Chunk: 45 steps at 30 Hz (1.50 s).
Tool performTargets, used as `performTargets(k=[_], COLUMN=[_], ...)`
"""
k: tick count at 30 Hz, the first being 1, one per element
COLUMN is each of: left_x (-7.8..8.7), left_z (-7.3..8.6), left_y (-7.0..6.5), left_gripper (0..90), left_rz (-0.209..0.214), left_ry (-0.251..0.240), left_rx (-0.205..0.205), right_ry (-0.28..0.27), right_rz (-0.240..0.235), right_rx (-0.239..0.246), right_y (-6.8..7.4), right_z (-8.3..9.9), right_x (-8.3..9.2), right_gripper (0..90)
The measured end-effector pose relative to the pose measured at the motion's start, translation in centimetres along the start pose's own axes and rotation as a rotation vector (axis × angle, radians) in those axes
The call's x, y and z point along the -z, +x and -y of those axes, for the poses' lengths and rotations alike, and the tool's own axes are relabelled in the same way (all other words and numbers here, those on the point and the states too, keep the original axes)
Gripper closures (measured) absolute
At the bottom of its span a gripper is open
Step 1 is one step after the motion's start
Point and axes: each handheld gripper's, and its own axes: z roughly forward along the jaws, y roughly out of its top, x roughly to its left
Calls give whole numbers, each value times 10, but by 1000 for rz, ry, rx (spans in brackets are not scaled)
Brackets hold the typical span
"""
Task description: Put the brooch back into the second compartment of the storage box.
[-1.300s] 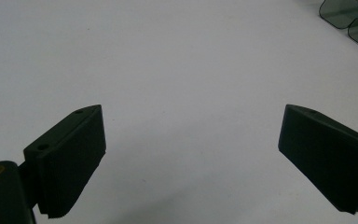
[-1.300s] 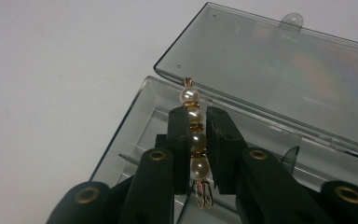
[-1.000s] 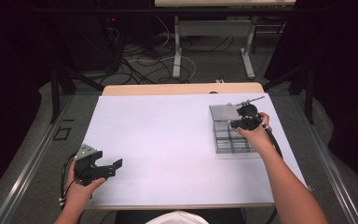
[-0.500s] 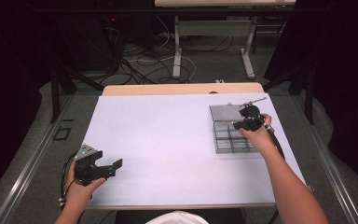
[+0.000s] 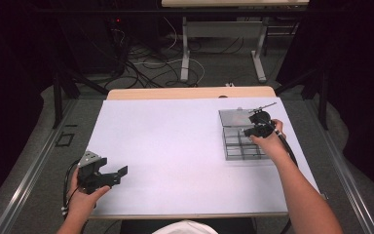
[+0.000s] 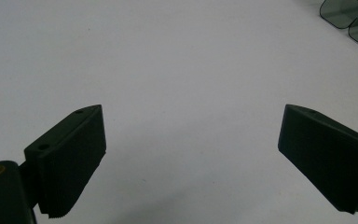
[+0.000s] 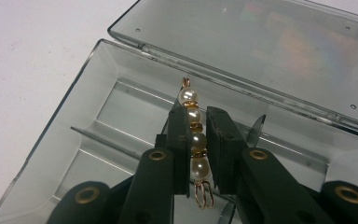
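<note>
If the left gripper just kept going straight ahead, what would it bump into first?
Probably nothing soon: the open left gripper points across bare white table. The clear grey plastic box sits far ahead, off to one side.

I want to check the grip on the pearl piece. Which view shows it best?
The right gripper view: the pearl strand sits close up between the right hand-held gripper jaws, over the open clear box. In the high view it is too small to tell. The left gripper view catches a box corner.

You look down from above your side; each gripper camera sits close, and all share the clear plastic compartment box (image 5: pixel 241 134) (image 7: pixel 121 116) (image 6: pixel 349 18).
</note>
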Motion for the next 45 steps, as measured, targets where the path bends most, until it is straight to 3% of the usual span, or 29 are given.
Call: performTargets(k=[3, 6, 17, 19, 29, 45], left_x=[0, 0, 0, 0, 0, 0], left_z=[0, 0, 0, 0, 0, 0], left_y=[0, 0, 0, 0, -1, -1], left_gripper=[75, 75, 75, 75, 75, 75], left_rz=[0, 1, 0, 0, 0, -8], left_ry=[1, 4, 0, 0, -2, -12], left_rx=[0, -2, -2, -1, -1, 0], right_ry=[12, 26, 35, 26, -9, -65], right_rz=[-5, 20, 29, 39, 37, -22], right_rx=[18, 43, 69, 73, 56, 71], right_y=[0, -1, -3, -3, 0, 26], right_z=[1, 2, 3, 3, 2, -4], right_x=[-2, -5, -10, -10, -7, 4], right_gripper=[803, 803, 787, 723, 576, 388])
